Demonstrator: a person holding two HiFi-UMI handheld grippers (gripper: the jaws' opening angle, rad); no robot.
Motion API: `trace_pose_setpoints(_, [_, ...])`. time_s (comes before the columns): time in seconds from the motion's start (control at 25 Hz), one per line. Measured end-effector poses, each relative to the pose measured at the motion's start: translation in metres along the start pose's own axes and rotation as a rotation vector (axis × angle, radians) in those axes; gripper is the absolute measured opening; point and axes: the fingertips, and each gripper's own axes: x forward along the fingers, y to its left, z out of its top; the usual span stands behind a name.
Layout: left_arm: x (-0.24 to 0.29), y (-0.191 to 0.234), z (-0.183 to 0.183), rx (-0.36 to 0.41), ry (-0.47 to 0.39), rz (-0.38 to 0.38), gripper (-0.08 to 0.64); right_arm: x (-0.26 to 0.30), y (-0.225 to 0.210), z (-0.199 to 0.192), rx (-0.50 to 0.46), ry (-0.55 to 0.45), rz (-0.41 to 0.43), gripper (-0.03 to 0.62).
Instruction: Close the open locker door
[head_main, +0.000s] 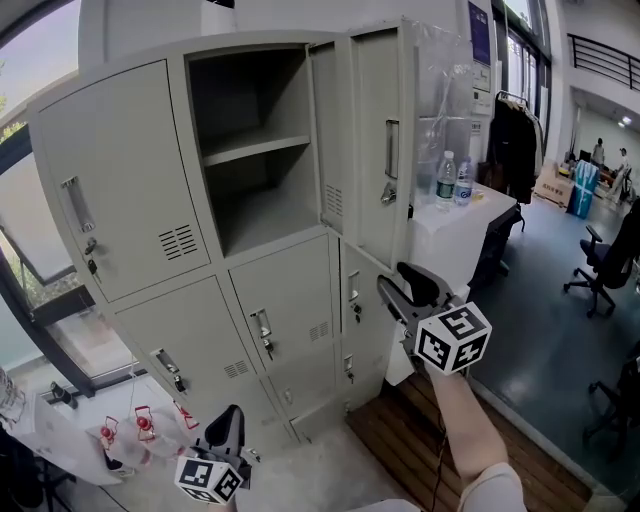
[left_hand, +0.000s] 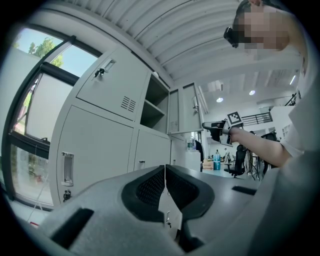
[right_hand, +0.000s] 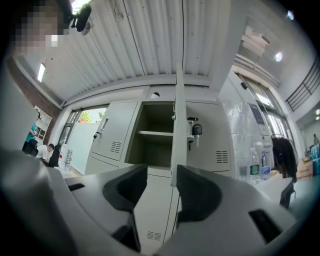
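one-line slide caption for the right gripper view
Open, empty right gripper faces the open locker door edge-on, with a bare shelf in the compartment behind.

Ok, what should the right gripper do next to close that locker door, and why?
Probably raise the right gripper to the free edge of the open door and push it toward the compartment. Its open, empty fingers sit below the door, which stands wide open.

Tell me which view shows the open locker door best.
The head view is best: the open locker door shows as a whole panel, swung out beside its compartment. The right gripper view shows the door edge-on, as a thin strip. The left gripper view shows it small and distant.
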Motion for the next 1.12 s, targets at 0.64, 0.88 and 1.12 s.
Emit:
trace_pose_setpoints(0.64, [0.006, 0.001, -0.004, 0.026, 0.018, -0.037, 0.013, 0.009, -0.064, -0.009, 0.012, 0.056, -0.106, 0.183])
trace_pose_setpoints(0.88, [0.007, -0.002, -0.001, 0.035, 0.014, -0.049, 0.012, 0.010, -0.049, -0.005, 0.010, 0.047, -0.077, 0.183])
trace_pose_setpoints(1.12, [0.003, -0.005, -0.004, 0.032, 0.021, -0.054, 0.013, 0.013, -0.004, 0.002, 0.030, 0.034, 0.032, 0.183])
